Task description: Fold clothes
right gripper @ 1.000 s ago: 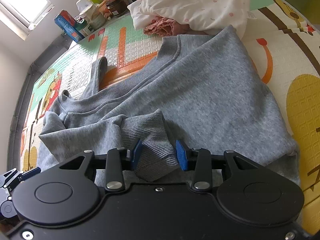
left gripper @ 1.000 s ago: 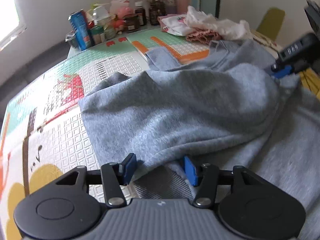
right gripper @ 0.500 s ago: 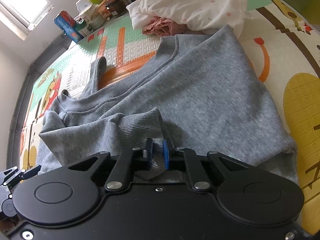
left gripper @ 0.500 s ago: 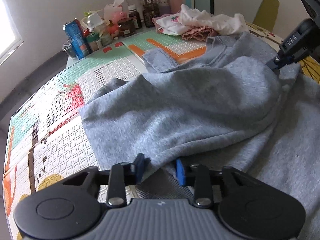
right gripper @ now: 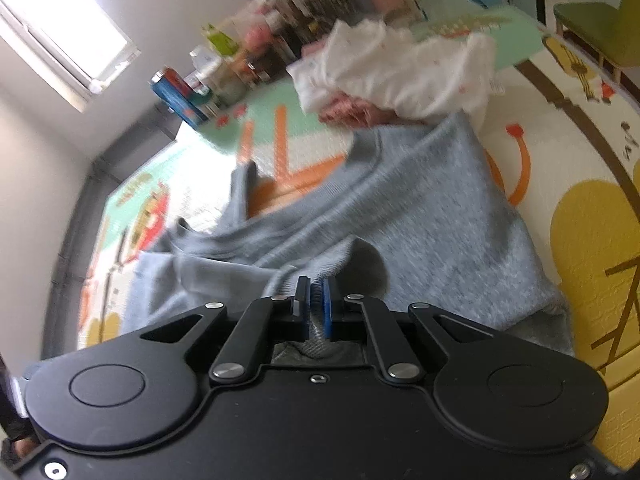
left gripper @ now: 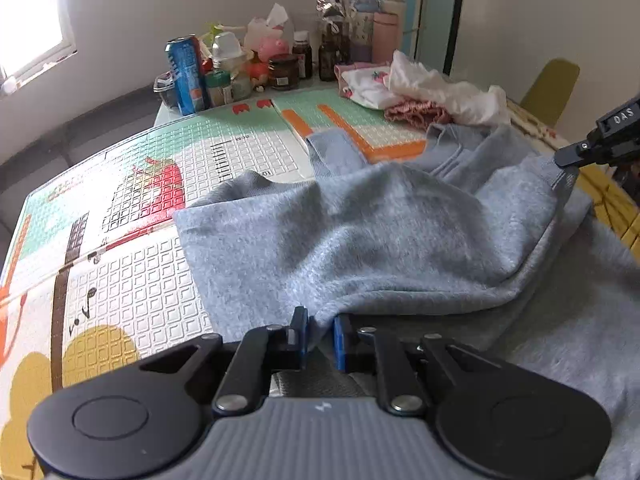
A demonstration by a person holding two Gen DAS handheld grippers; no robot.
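Change since a second ago: we had both grippers standing wide around folds of the grey sweatshirt (left gripper: 360, 240); now both have drawn in on the cloth, and the cloth at each has come up off the play mat (left gripper: 152, 280).
Left gripper (left gripper: 320, 332): we see its jaws closing, now narrow, with the sweatshirt's near edge pinched between the blue pads.
Right gripper (right gripper: 316, 306): we see its pads nearly together, clamped on a ribbed cuff of the sweatshirt; in the left wrist view its black fingers meet the cloth at the sweatshirt's right side.
Sweatshirt: we find it spread over the counter on the play mat, bunched between the two grippers, one sleeve lying toward the far end.
Pile of clothes (right gripper: 400, 72): white and pink, just beyond the sweatshirt's far edge, touching it.
Bottles and cans (left gripper: 280, 64): well beyond the sweatshirt, at the counter's far end.
Right wrist view: blurred.
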